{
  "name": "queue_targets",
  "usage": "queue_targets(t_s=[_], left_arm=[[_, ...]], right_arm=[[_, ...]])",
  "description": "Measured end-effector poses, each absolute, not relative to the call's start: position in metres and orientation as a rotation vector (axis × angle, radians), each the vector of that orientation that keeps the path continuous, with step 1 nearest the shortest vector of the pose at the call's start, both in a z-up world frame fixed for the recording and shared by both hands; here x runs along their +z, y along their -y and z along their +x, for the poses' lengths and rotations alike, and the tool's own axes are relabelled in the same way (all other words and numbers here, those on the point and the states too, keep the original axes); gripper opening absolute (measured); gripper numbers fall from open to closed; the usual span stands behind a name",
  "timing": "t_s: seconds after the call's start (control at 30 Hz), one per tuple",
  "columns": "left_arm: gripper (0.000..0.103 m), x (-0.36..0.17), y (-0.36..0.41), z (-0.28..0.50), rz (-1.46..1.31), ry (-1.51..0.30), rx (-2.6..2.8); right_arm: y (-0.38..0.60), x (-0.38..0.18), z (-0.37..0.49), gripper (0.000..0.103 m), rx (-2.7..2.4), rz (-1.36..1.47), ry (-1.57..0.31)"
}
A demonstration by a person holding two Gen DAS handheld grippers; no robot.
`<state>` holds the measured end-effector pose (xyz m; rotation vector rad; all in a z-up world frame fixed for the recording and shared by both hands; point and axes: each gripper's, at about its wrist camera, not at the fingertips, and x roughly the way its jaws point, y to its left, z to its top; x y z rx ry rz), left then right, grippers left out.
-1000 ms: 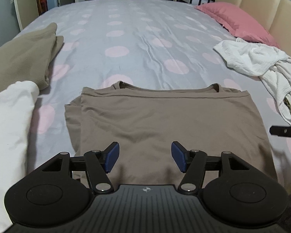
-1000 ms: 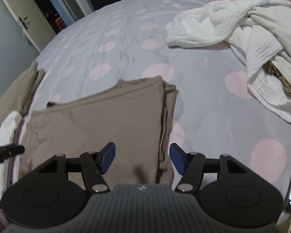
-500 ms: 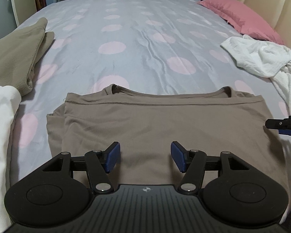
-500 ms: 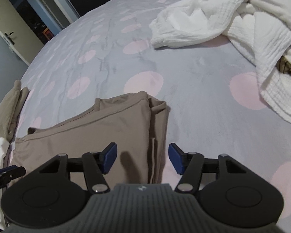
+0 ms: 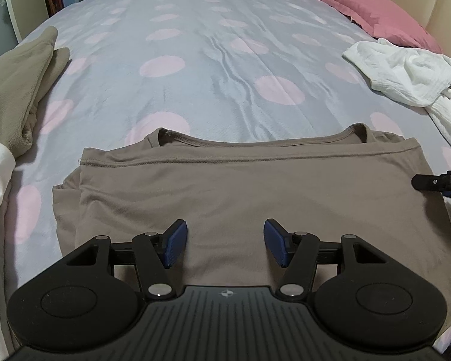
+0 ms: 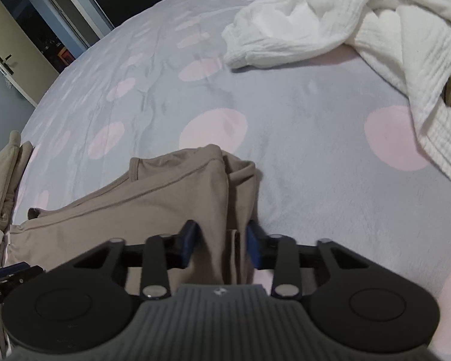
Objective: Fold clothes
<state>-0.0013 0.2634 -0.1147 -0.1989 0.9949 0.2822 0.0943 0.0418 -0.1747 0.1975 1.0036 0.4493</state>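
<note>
Taupe jersey folded T-shirt (image 5: 249, 192) lies crosswise before me on the spotted bed (image 5: 213, 60). My right tool (image 6: 221, 242) has just been closing and now clamps its right-hand edge; my left tool (image 5: 225, 242) hovers apart above its near hem.

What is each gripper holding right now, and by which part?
The right gripper, jaws just closing, pinches the shirt at its near right folded edge. The left gripper is open, holding nothing.

Taupe-brown shirt (image 5: 225, 192) showing plain, bed sheet (image 5: 213, 60) showing pale grey-lilac with pink dots, pillow (image 5: 372, 12) showing rose pink, crumpled cloth (image 5: 406, 75) showing white, folded garment (image 5: 12, 90) showing khaki-olive, gripper pads (image 5: 174, 243) showing blue on black arms
</note>
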Motion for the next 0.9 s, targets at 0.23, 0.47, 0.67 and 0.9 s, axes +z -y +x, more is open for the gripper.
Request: queue_targets(t_s=[0.23,0.47,0.67,0.9], left_arm=[[0.056,-0.109,-0.266,-0.008,-0.204,-0.974,0.298],[0.055,-0.099,-0.271,-0.020,-0.220,-0.941,0.309],[0.050,-0.093,-0.279,-0.030,-0.237,-0.919,0.321],[0.049,-0.086,-0.295,-0.050,-0.269,-0.884,0.348]], right_arm=[[-0.052,-0.158,0.085,0.010,0.482,0.164,-0.959],[-0.064,-0.138,0.073,0.010,0.517,0.166,-0.937],[-0.080,-0.122,0.064,0.009,0.581,0.220,-0.959],[-0.116,-0.100,0.053,0.009,0.688,0.291,-0.967]])
